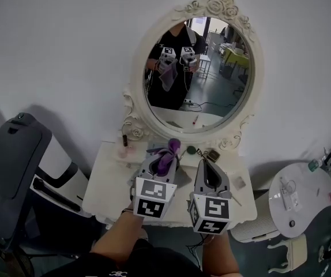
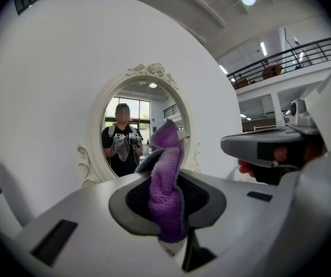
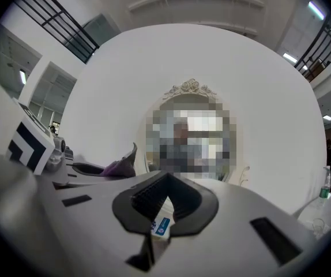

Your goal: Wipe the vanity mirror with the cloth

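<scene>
Purple terry cloth (image 1: 171, 149) is pinched between the jaws of the left gripper (image 1: 163, 160), in front of the oval vanity mirror (image 1: 197, 68) with its cream carved frame.

Head view: both grippers are held over a white dressing table (image 1: 111, 183) against a plain white wall (image 1: 56, 51). The right gripper (image 1: 207, 165) is just beside the left, each bearing black-and-white square markers. A grey chair (image 1: 10, 154) stands at left and a round white side table (image 1: 304, 195) at right.

Left gripper view: the cloth rises upright from the clamped pads. The glass reflects a person holding both grippers. Above are a high ceiling and a balcony railing (image 2: 292, 53).

Right gripper view: the jaws meet at their tips with nothing between them. Below them is a small blue-and-white sticker (image 3: 161, 225), its print too small to read.
</scene>
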Demonstrator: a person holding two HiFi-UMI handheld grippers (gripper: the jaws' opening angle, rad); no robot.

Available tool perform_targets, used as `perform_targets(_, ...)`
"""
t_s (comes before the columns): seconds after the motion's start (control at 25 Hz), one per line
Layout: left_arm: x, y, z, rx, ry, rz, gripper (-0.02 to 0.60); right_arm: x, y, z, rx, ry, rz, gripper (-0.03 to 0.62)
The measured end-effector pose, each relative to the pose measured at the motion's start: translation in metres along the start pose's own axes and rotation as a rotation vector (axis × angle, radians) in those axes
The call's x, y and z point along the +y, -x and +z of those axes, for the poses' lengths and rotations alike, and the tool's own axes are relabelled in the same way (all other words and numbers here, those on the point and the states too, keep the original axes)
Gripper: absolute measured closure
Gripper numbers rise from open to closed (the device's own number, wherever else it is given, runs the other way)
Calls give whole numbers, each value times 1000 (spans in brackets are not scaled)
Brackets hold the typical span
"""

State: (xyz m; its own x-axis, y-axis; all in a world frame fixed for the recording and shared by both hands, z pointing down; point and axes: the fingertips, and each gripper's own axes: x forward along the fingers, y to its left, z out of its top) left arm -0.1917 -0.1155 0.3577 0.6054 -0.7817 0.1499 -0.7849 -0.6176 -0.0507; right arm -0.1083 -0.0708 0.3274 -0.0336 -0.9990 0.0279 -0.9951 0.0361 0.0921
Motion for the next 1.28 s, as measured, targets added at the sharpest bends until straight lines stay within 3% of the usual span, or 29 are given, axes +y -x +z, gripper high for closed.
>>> perform_targets(0.36, 86, -65, 8, 9, 36, -18, 511, 23, -117, 21, 16, 34, -16, 589)
perform_targets(0.64, 134, -101, -4, 32, 94, 17, 510, 40, -174, 6, 50, 29, 15, 589)
perform_targets(0.92, 151, -125, -5, 41, 92, 141, 511, 30, -200, -19, 55, -6, 126, 589)
perform_targets(1.04, 156, -139, 25, 27, -6, 214, 511, 9, -202, -34, 82, -78, 184, 590)
perform_targets(1.2, 160, -148, 101, -54, -176, 330, 511, -19, -202, -41, 115, -248, 297, 590)
perform_targets(1.28, 161, -148, 140, -87, -249, 386, 509, -23, -200, -40, 112, -263, 342, 591)
